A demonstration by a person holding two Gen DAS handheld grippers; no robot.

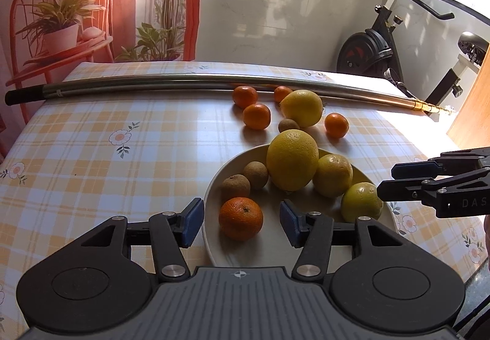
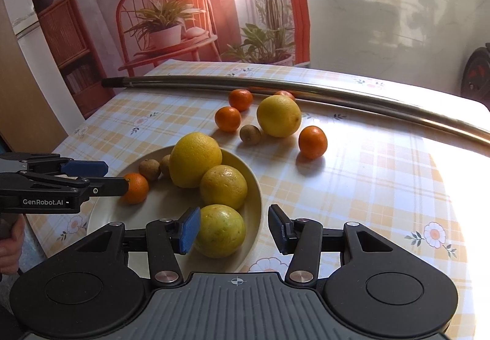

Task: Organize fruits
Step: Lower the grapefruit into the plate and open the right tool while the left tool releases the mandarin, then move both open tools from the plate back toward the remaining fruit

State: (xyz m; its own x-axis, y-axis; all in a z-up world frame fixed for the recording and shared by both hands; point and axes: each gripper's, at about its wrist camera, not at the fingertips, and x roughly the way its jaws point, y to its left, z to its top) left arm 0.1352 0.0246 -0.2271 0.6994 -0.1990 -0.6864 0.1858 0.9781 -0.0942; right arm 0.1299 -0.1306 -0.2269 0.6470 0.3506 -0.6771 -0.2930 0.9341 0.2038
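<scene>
Plate: held six fruits; three yellow citrus, two small brown fruits, one tangerine.
Big yellow fruit: at the plate's middle, touching a smaller yellow one.
Third yellow fruit: at the plate's near rim, between the right tool's fingers.
Plate tangerine: lay between the left tool's fingers, both pads apart from it.
Brown fruits on plate: two, side by side behind the tangerine.
Loose on tabletop: four tangerines, one yellow fruit, one small brown fruit, all beyond the plate.
Metal pole: lay across the far tabletop, two tangerines just beside it.
Surroundings: exercise bike past the far corner.
Left tool: spread wide, holding nothing, low over the plate's near side.
Right tool: spread wide, holding nothing, left pad just beside the near yellow fruit.
Hand: partly seen on the left tool's grip.
</scene>
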